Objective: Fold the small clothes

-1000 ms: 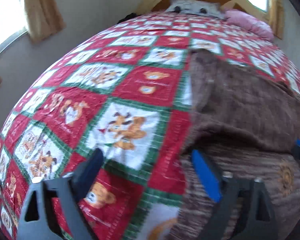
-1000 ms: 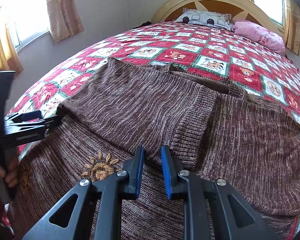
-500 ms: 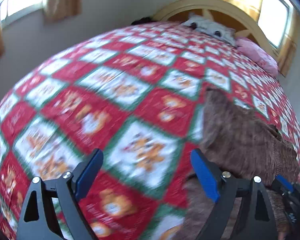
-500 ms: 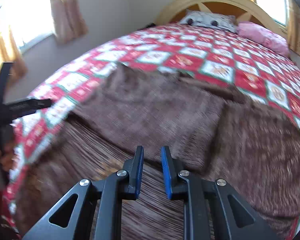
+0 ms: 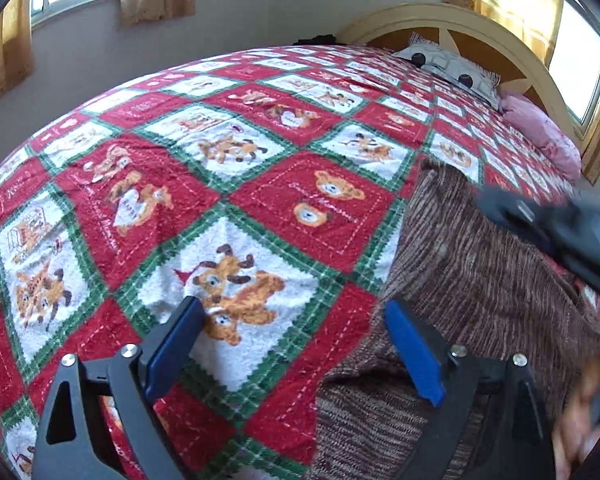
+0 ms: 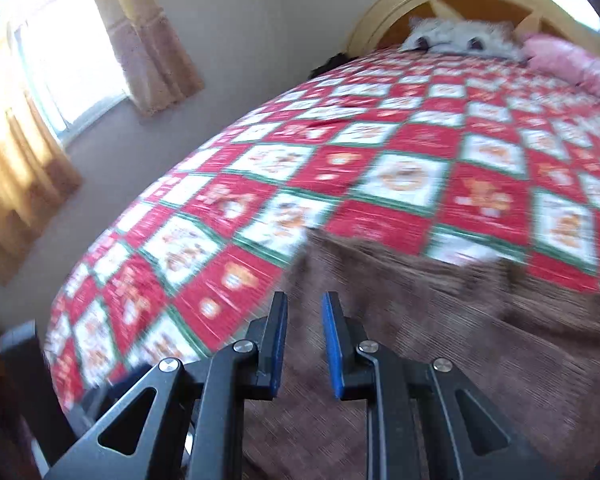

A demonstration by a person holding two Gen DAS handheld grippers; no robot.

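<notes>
The left hand-held gripper (image 5: 292, 344) hung spread wide beside the brown knit sweater (image 5: 480, 280). The right hand-held gripper (image 6: 304, 340), narrowly parted, held nothing. Best to pinch the sweater's edge squarely before folding.

The sweater (image 5: 480, 280) was a brown knit with fine streaks of lighter yarn. It lay flat on the bedspread (image 5: 220, 160), near the foot of the bed. One layer was folded over the body, its edge running across the lower part. In the right wrist view the sweater (image 6: 440, 340) was blurred, its far edge lying across the red and white squares.
</notes>
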